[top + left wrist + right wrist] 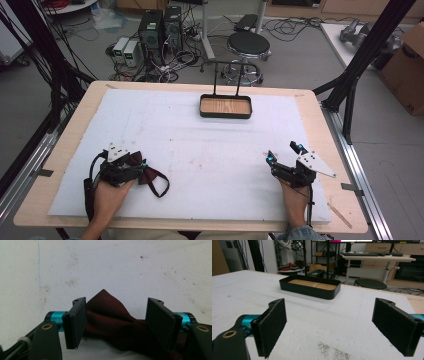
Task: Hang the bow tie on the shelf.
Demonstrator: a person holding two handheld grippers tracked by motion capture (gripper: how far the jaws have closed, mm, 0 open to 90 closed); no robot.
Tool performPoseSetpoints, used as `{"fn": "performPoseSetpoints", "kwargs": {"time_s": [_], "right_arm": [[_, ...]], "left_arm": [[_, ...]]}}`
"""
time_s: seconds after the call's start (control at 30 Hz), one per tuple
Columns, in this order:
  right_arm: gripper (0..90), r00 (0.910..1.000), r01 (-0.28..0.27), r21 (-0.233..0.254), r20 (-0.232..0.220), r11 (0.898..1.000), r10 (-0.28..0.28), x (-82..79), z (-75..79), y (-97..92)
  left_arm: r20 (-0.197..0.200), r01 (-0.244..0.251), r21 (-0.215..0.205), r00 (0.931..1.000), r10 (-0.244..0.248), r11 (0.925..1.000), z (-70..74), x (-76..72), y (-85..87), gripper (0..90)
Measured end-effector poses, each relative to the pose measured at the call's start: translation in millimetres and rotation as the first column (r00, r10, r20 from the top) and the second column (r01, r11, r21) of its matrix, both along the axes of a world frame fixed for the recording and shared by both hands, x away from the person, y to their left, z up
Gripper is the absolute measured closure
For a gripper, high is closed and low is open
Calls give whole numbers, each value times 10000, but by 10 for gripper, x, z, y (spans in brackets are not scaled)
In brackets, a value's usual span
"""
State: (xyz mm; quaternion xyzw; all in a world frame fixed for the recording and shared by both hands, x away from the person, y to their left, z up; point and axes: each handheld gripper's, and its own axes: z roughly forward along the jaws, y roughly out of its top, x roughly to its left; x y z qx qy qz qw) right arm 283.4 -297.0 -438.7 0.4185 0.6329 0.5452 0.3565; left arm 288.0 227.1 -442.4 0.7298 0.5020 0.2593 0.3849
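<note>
Bow tie [110,322] between spread left tongs [117,322], pads not pressing; right tongs [337,327] spread, apart.

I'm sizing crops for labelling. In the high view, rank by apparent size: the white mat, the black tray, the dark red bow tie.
1. white mat
2. black tray
3. dark red bow tie, part-hidden under the left gripper, so less sure.

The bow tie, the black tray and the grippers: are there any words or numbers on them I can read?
None can be read.
Bow tie: plain dark red cloth, no label showing.
Black tray: wooden bottom, no writing.
Left gripper and right gripper: no letters on the fingers.
Cardboard box on the floor: a small dark mark, too small to read.
</note>
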Motion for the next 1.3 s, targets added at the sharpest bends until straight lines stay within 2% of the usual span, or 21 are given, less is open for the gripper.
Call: {"fn": "performPoseSetpoints", "kwargs": {"time_s": [0.2,0.37,0.47,0.6,0.67,0.7,0.8,0.9,1.07,1.23,1.3], "right_arm": [[115,10000,0,2,-3,10000,0,0,0,0],[116,10000,-6,23,-28,10000,7,-2,0,2],[115,10000,-2,18,-29,10000,2,-3,0,2],[116,10000,-9,20,-16,10000,9,-2,0,3],[116,10000,-15,-17,-14,10000,15,-2,0,1],[116,10000,-15,0,-18,10000,15,-2,0,3],[115,10000,-14,0,-20,10000,14,-2,0,2],[115,10000,-18,-8,-34,10000,18,-2,0,2],[116,10000,-10,15,-33,10000,10,-1,0,2],[116,10000,-3,8,-19,10000,3,2,-1,0],[116,10000,-1,5,-26,10000,1,2,-1,-1]], "left_arm": [[-141,182,18,9997,-182,9998,-5,-9,-6,532],[-70,12,229,10000,-11,9997,-11,-22,-22,689],[-68,-31,23,10000,31,10000,-11,-20,2,770],[264,64,5,9996,-65,10000,21,-37,15,833],[532,373,-224,9979,-361,9991,42,-43,19,838],[619,473,-213,9970,-459,9987,56,-49,16,840],[1100,1140,-383,9879,-1092,9927,95,-59,15,841],[1507,1814,-632,9738,-1703,9814,146,-41,26,842],[1882,2433,-688,9556,-2269,9675,214,37,82,842],[2003,3134,-812,9350,-2926,9461,294,133,153,842],[2139,3429,-916,9237,-3178,9349,323,180,183,842]]}}
